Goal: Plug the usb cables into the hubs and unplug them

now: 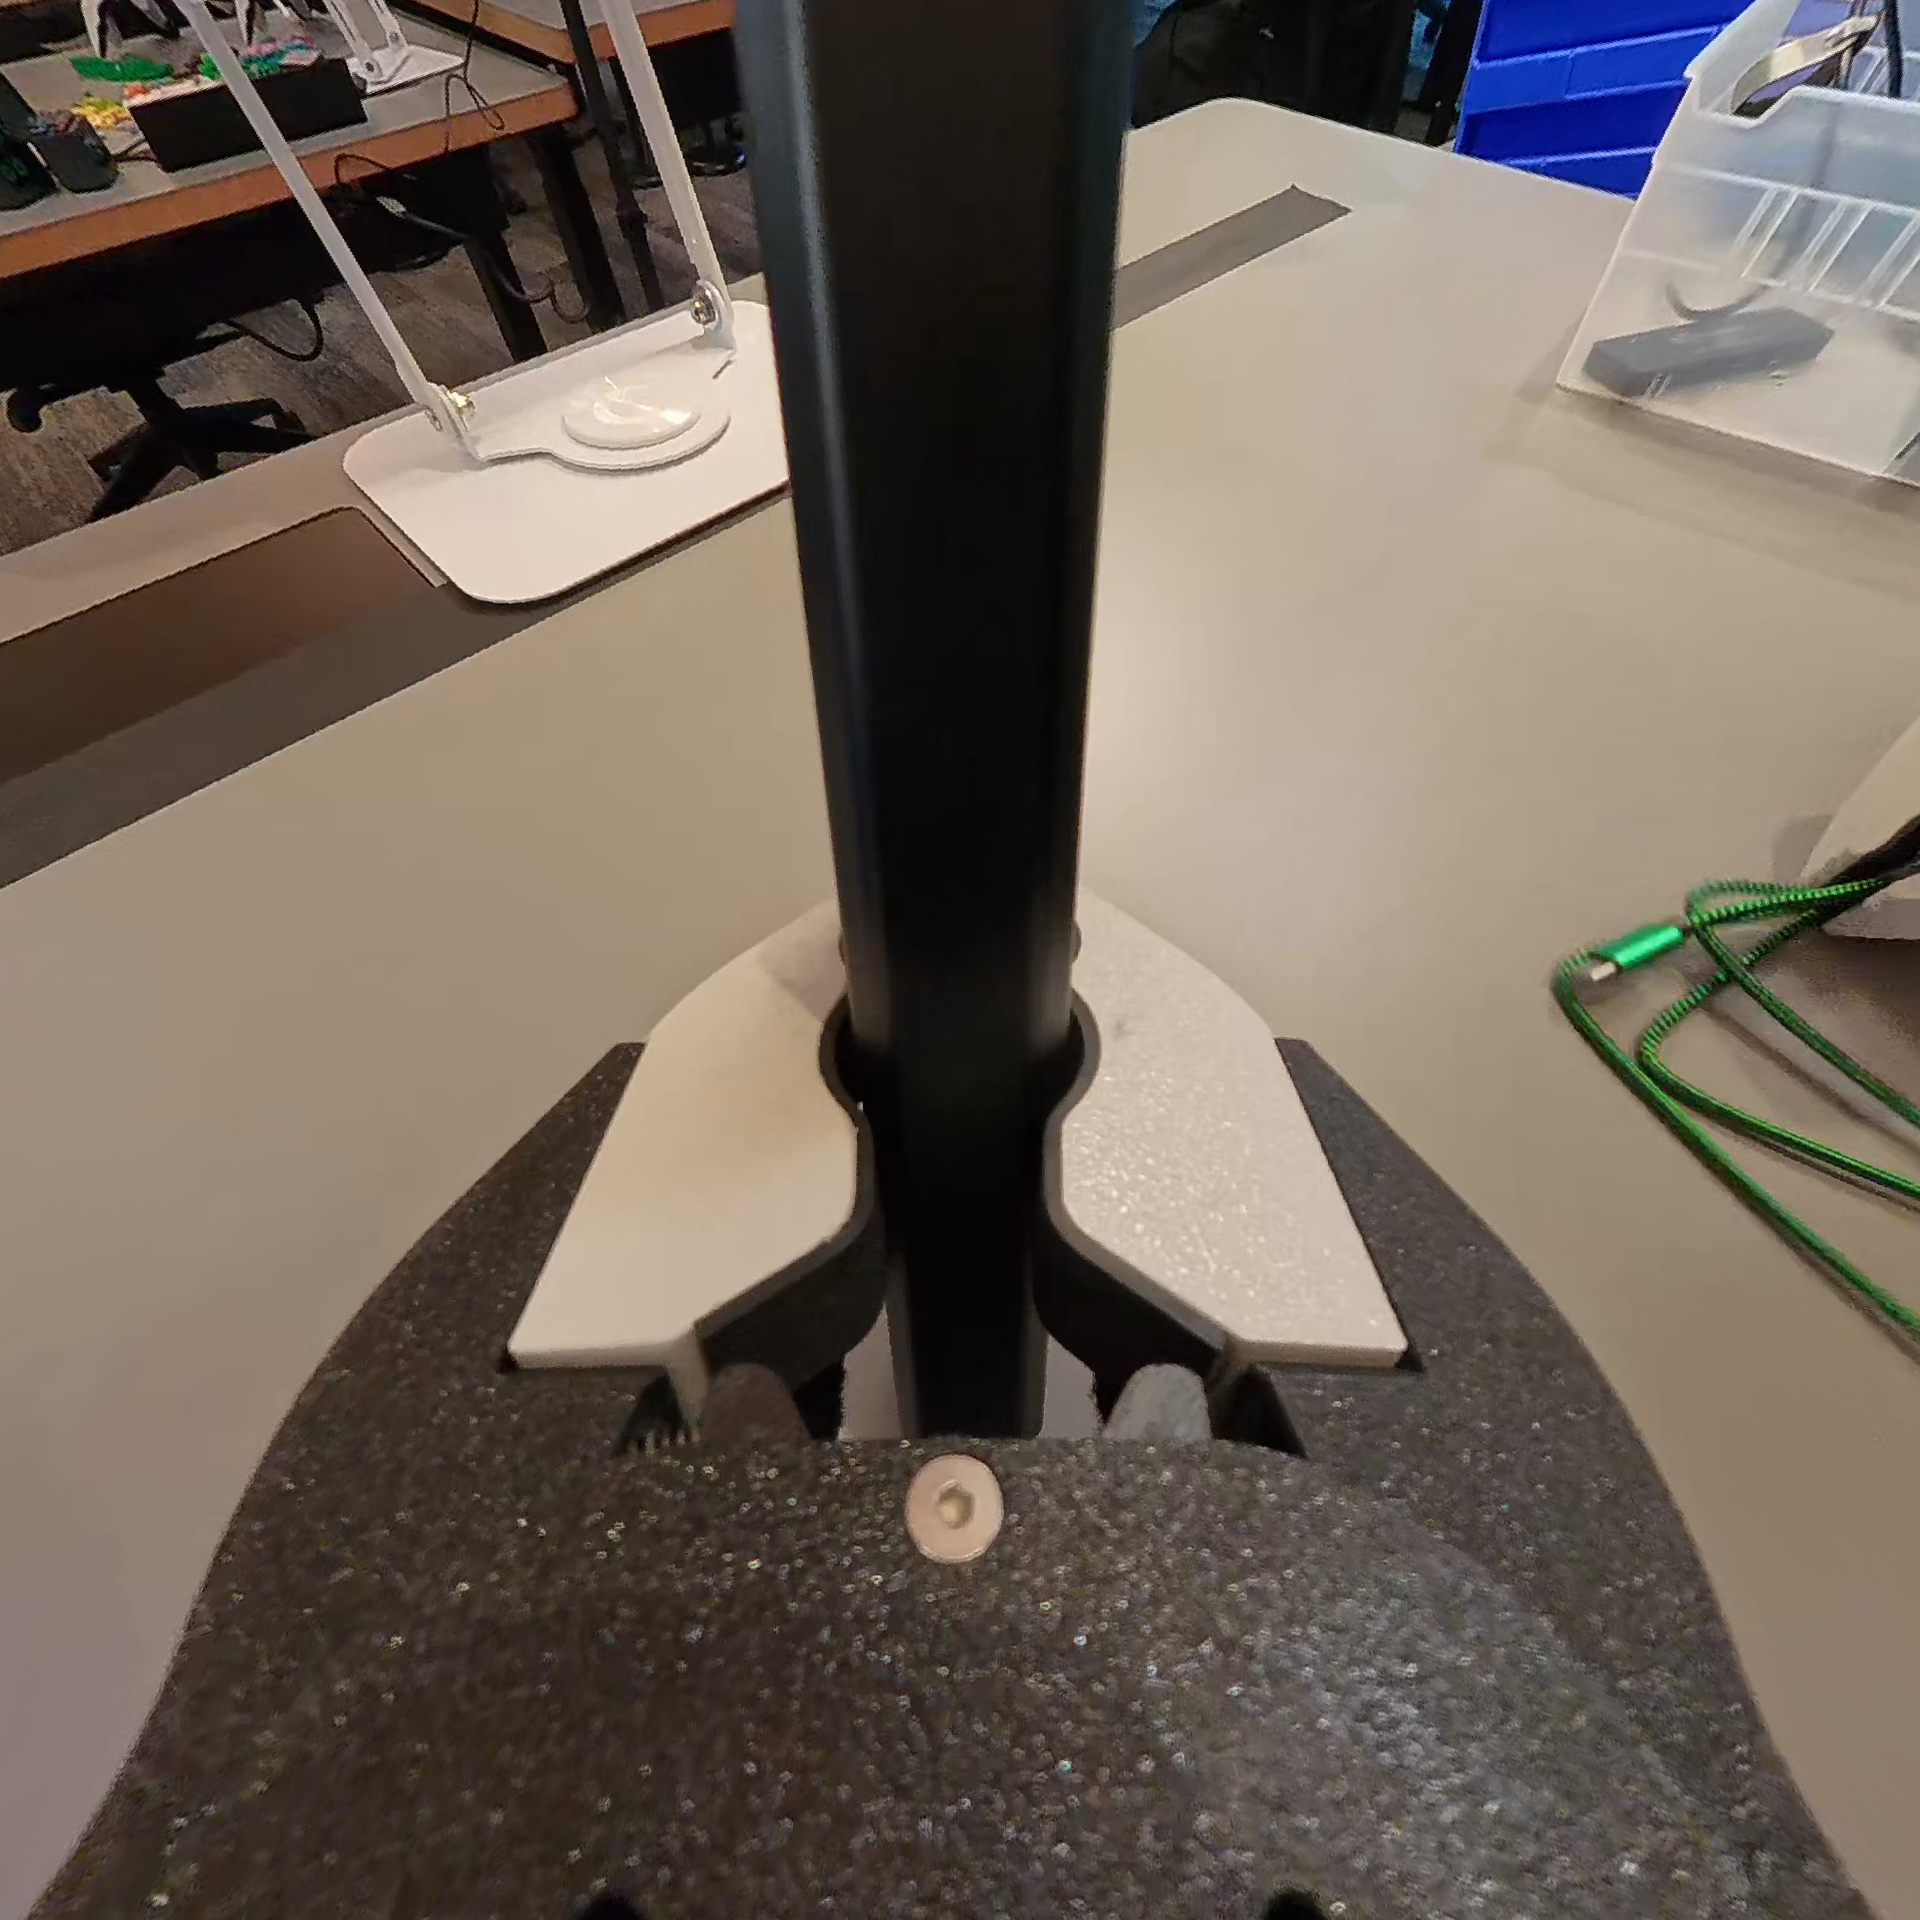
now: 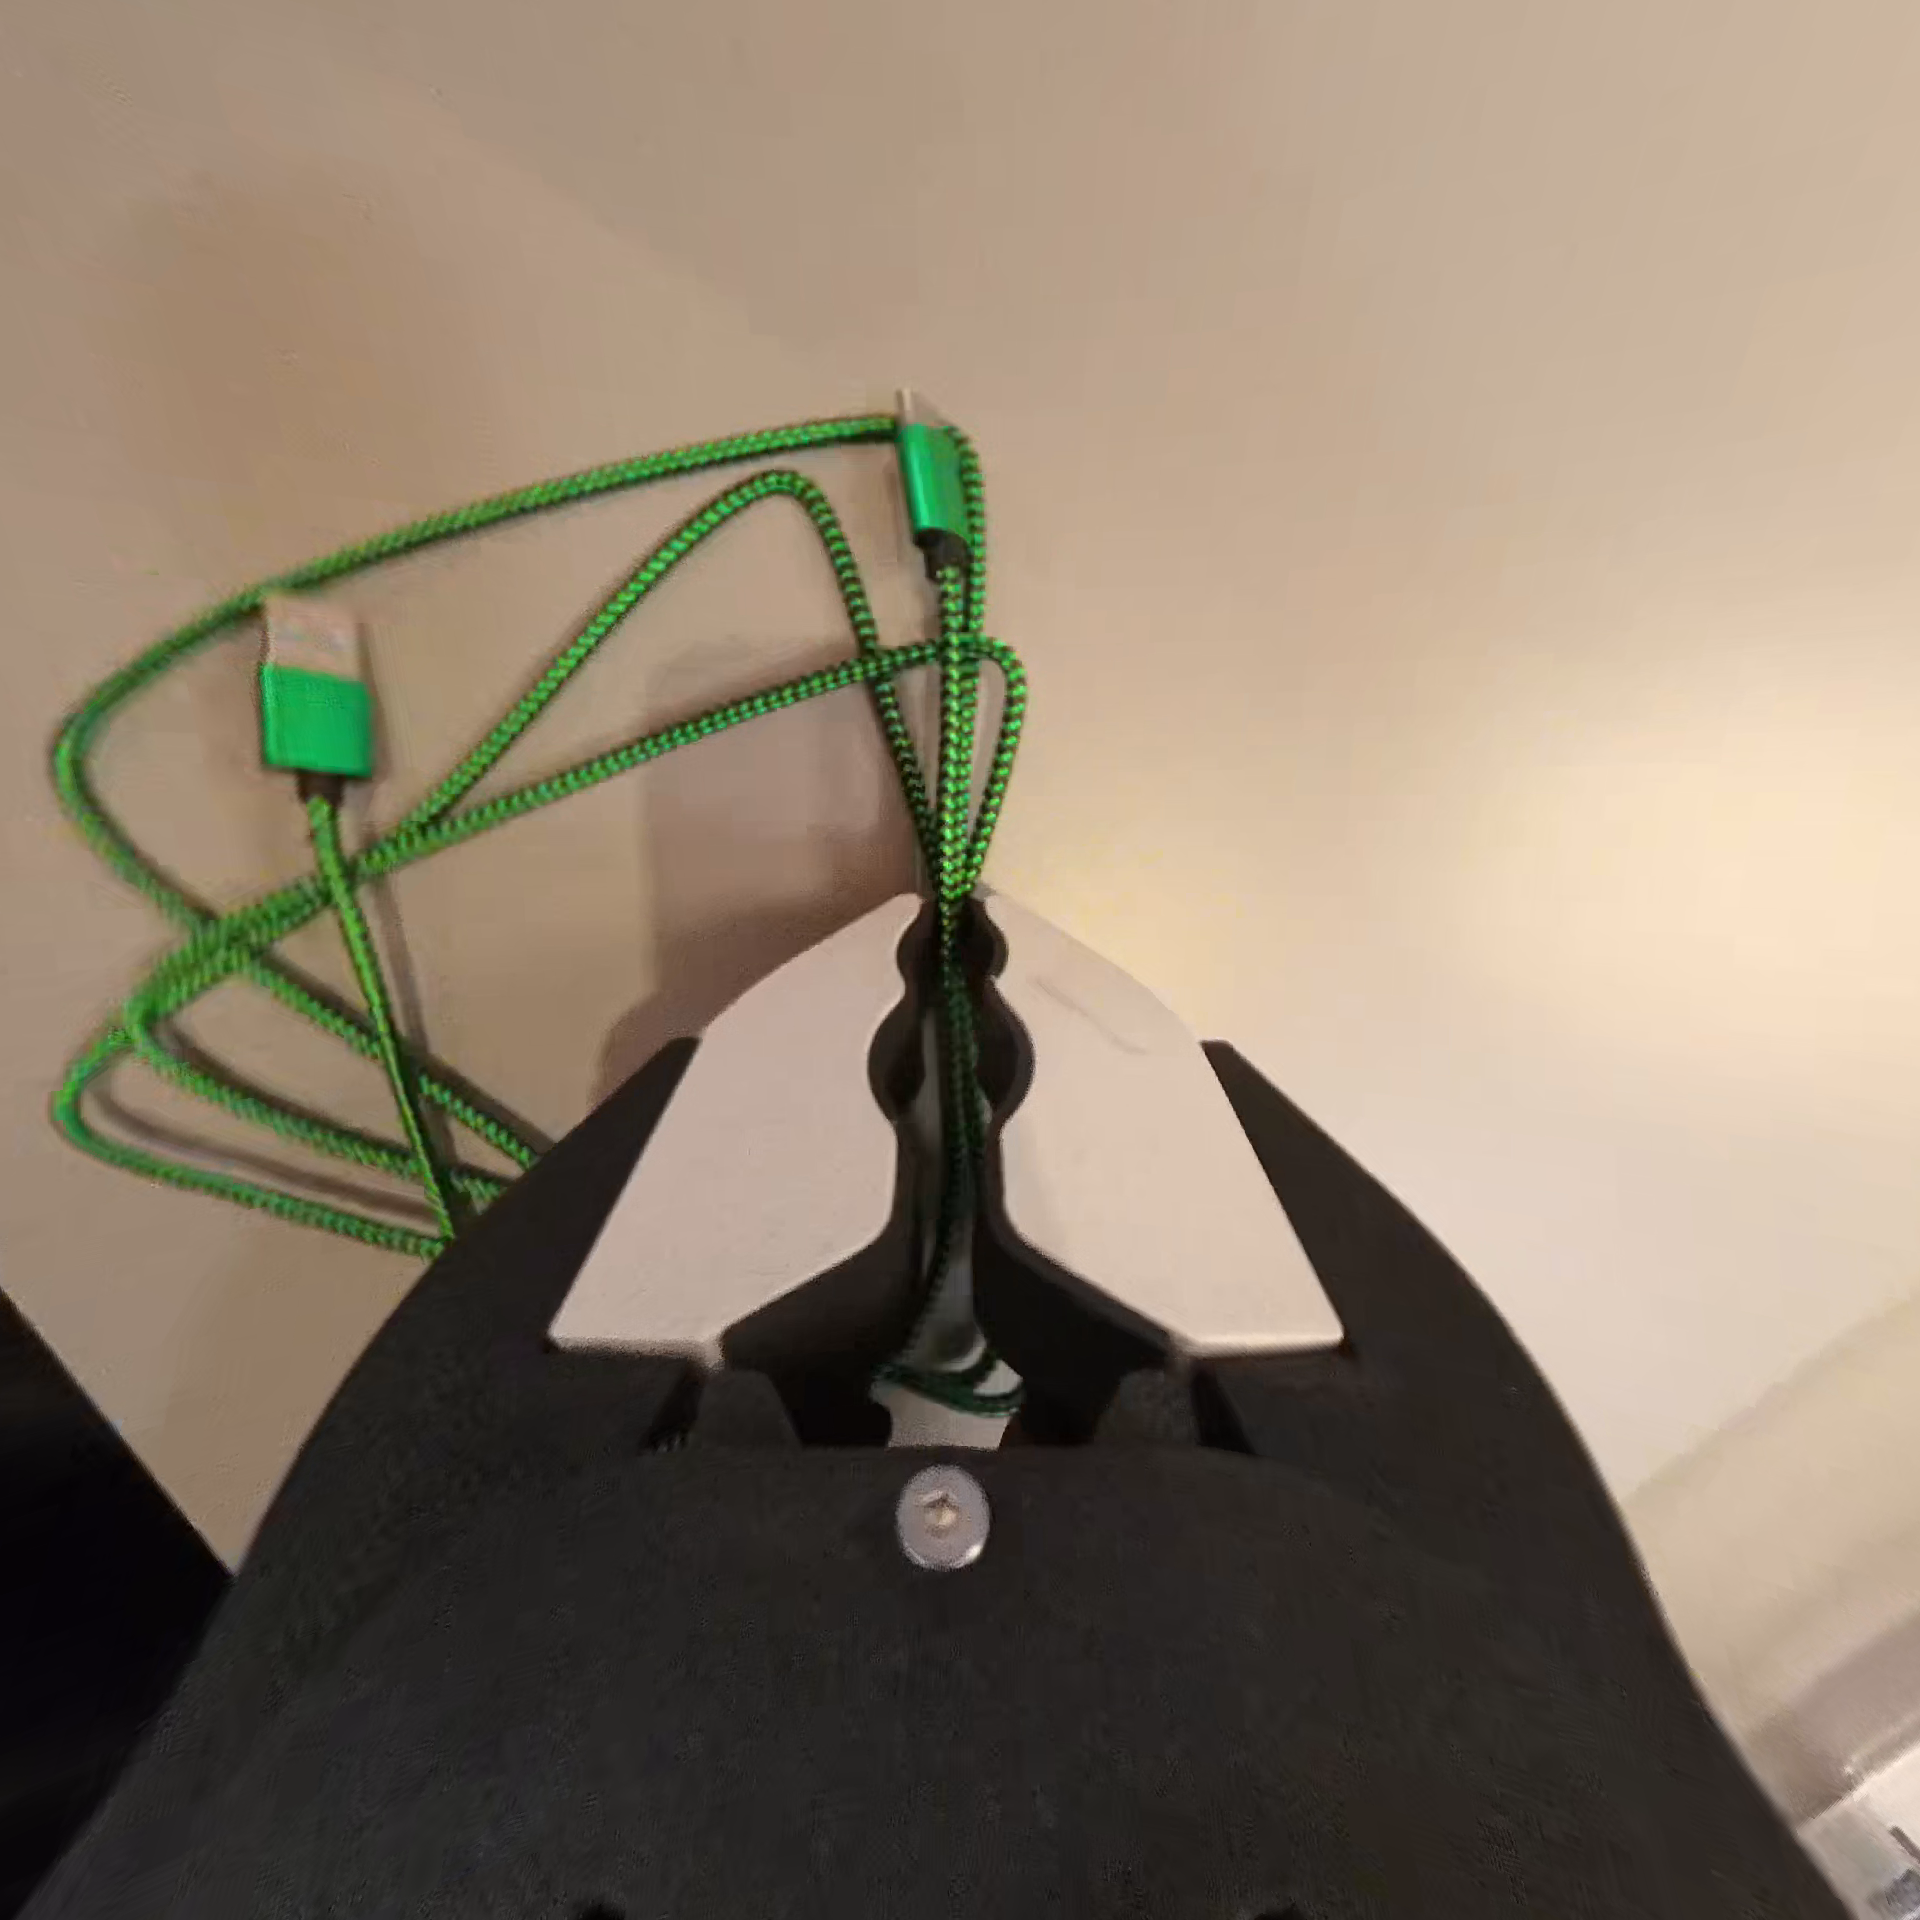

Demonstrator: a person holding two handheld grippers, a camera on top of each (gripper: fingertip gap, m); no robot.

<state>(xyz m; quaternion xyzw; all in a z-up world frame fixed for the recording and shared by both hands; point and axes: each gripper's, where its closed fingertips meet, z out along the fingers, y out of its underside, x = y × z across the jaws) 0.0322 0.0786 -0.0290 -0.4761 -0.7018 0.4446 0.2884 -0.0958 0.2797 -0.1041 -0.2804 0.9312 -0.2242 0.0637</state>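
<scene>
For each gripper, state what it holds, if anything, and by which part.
Left gripper: shut on a long black hub, gripped across its near end. Right gripper: shut on the green braided USB cable, pinching cord strands, not a connector.

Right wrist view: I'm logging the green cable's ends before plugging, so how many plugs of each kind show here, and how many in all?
Wide flat plug: 1, lying free on the table.
Slim plug: 1, beyond the right claw, which is shut on strands of the green cable.
Total: 2 plugs.
</scene>
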